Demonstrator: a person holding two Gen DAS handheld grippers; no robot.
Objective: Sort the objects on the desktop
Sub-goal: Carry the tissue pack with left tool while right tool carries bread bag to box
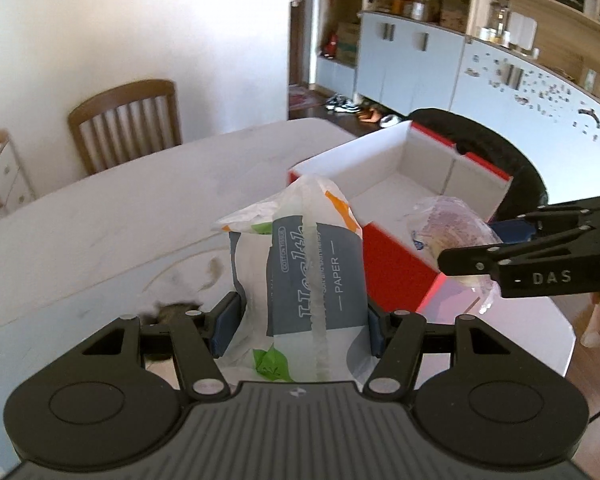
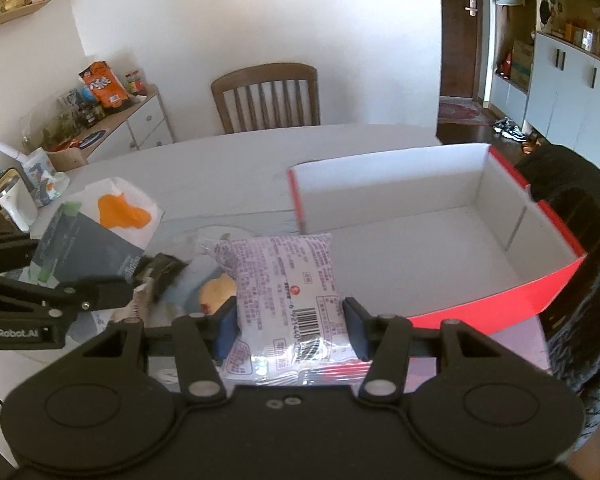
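Two packets were held above the counter (image 2: pixel 220 168), both near the red, white-lined box (image 2: pixel 420 248). Doing this step well likely meant carrying each clear over the box's near wall before letting go. The left hand-held gripper (image 1: pixel 298 322) clamped the tissue pack (image 1: pixel 300 264) at moderate width; the right hand-held gripper (image 2: pixel 290 326), narrower, gripped the purple snack packet (image 2: pixel 288 288).

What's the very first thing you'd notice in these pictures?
The big red box with its white, empty inside, sitting on the white table. Right before it, the left gripper holds a tissue pack and the right gripper holds a see-through snack packet.
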